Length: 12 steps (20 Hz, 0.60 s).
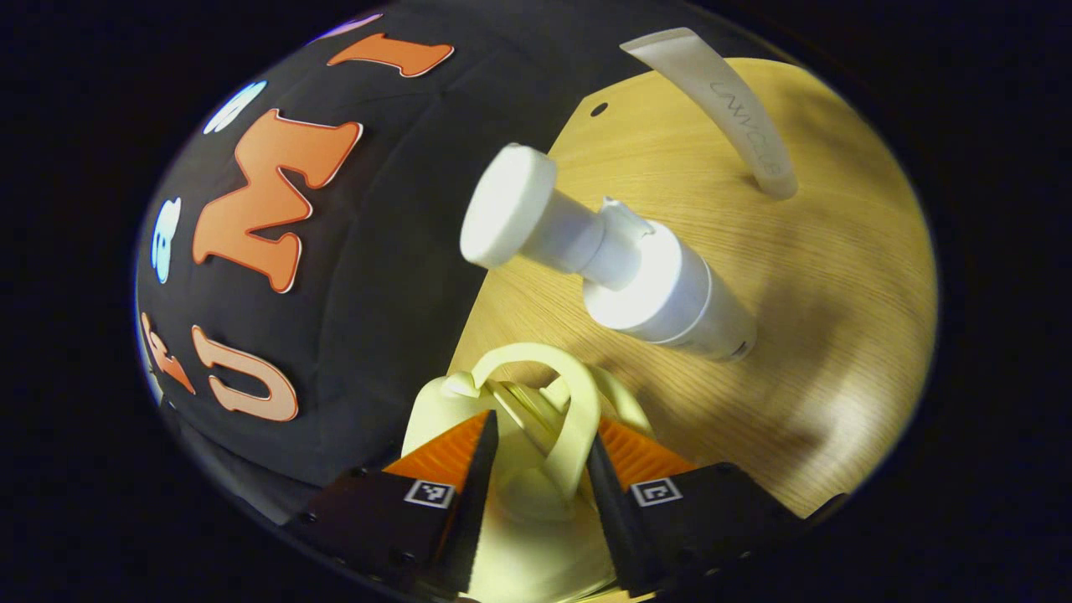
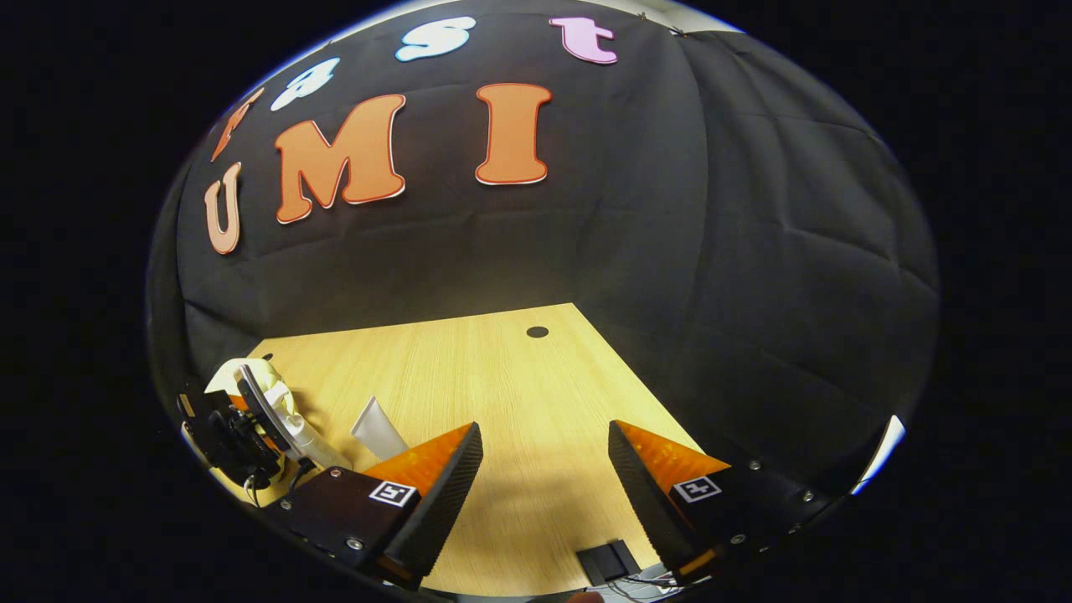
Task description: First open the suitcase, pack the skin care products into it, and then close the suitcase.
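In the left gripper view my left jaws [image 1: 536,452] clench a pale yellow bottle [image 1: 536,419] by its looped top, both fingers pressing its sides. Beyond it, toward one o'clock, a white pump bottle [image 1: 636,268] lies tilted on the wooden table [image 1: 837,335], and a white tube [image 1: 720,100] stands farther off at one o'clock. In the right gripper view my right jaws [image 2: 544,469] hang released over the table [image 2: 536,385], gripping nothing; at nine o'clock I see the left gripper [image 2: 234,427] with the bottle and the white tube [image 2: 377,431] just beside it.

Black finger mounts are seen on the left gripper [image 1: 536,469] and right gripper [image 2: 544,494], each marked with a square tag and fastened by small screws
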Motion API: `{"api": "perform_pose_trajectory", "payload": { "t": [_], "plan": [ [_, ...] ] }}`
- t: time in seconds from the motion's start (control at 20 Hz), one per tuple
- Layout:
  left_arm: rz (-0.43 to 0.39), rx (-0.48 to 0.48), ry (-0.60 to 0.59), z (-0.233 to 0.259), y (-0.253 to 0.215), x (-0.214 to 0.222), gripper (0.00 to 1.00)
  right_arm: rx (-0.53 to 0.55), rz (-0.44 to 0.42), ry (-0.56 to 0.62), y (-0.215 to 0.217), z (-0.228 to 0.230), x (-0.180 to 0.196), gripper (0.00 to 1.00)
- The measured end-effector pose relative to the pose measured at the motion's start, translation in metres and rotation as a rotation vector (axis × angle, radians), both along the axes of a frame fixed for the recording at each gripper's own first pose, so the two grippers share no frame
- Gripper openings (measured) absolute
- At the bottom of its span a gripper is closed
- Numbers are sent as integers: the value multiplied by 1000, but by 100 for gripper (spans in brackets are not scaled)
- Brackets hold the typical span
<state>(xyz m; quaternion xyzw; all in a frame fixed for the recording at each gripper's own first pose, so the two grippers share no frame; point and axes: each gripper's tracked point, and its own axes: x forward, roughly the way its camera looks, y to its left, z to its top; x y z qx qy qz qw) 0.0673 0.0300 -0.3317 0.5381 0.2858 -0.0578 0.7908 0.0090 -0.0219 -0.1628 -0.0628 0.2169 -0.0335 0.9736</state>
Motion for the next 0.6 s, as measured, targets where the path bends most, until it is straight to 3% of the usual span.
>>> {"api": "perform_pose_trajectory", "payload": {
  "t": [0.05,0.1,0.15,0.2,0.25,0.6],
  "plan": [
    [-10,21,3,0,-1,0,45,-1,4,-3,2,0,0,96],
    [-35,46,2,2,-5,1,43,-6,11,-10,6,2,1,96],
    [-65,53,22,0,-12,0,31,-10,16,-15,8,4,2,96],
    [-58,66,16,5,-11,-2,27,-14,25,-20,12,7,3,96],
    [-67,41,38,3,-8,-1,7,-13,37,-25,17,9,3,96],
    [74,-353,64,62,9,-11,6,24,161,-82,84,35,23,96]
  ]
}}
